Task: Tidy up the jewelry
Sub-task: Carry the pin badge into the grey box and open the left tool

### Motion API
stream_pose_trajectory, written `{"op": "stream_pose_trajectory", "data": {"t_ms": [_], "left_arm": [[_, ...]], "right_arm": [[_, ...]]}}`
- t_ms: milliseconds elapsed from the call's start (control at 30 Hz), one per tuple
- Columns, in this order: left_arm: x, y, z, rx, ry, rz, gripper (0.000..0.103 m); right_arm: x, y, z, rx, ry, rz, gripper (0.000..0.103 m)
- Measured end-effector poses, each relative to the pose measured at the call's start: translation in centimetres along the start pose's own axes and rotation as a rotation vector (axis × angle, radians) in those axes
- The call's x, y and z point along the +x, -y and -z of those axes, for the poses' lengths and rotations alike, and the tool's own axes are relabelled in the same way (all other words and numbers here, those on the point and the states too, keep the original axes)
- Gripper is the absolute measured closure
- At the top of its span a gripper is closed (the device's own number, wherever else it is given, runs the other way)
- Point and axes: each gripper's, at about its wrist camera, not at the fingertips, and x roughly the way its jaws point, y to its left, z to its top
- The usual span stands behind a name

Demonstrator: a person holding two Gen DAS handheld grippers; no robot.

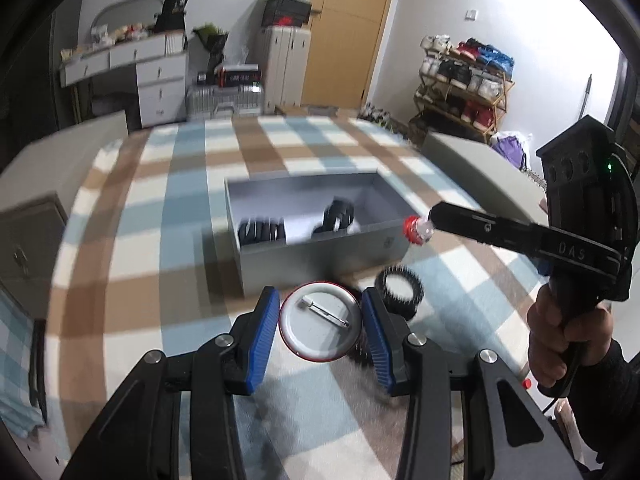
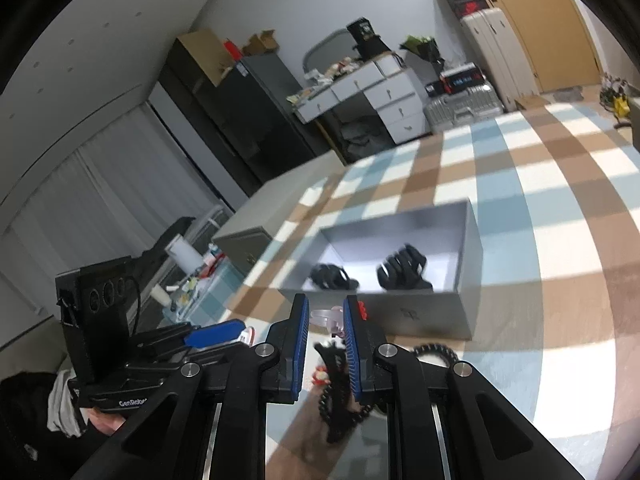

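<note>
Left tongs (image 1: 321, 325): clamped on round pin badge (image 1: 320, 322), back showing. Right tongs (image 2: 327, 317): gripping pink-and-red trinket (image 2: 331, 319). Grey box (image 1: 320, 258) on checked bedspread (image 1: 160, 208): two black hair ties (image 1: 262, 232).

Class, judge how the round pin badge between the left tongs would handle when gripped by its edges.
The badge is probably stiff and light: it looks like a thin metal disc. Its smooth round rim, held between the left tongs, may slip or pivot. Laid flat it shouldn't roll; on edge it might. The back pin could snag.
</note>
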Motion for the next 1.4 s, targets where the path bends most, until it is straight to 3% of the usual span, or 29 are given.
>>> {"op": "stream_pose_trajectory", "data": {"t_ms": [233, 467, 600, 733, 867, 1167, 1400], "left_arm": [[1.3, -0.8, -3.7, -0.021, 0.041, 0.014, 0.066], [4.5, -1.2, -5.9, -0.027, 0.028, 0.025, 0.066], [6.6, -1.5, -6.4, -0.035, -0.008, 0.031, 0.066], [8.4, -1.5, -6.7, -0.049, -0.047, 0.049, 0.066], [9.7, -1.5, -6.6, -0.057, -0.081, 0.072, 0.066], [10.5, -1.8, -6.5, -0.088, -0.121, 0.098, 0.066], [10.8, -1.5, -6.8, -0.082, -0.126, 0.120, 0.066]], "right_arm": [[-0.2, -0.1, -2.9, -0.015, 0.053, -0.019, 0.086], [1.6, 1.6, -5.2, 0.006, 0.036, 0.003, 0.086], [2.9, 3.1, -6.0, 0.022, 0.011, 0.030, 0.086], [4.3, 4.3, -6.1, 0.011, -0.023, 0.130, 0.086], [5.4, 4.9, -5.7, -0.017, -0.054, 0.166, 0.086], [7.4, 6.1, -5.2, -0.015, -0.121, 0.201, 0.084], [7.4, 5.6, -5.3, -0.031, -0.112, 0.190, 0.084]]}}
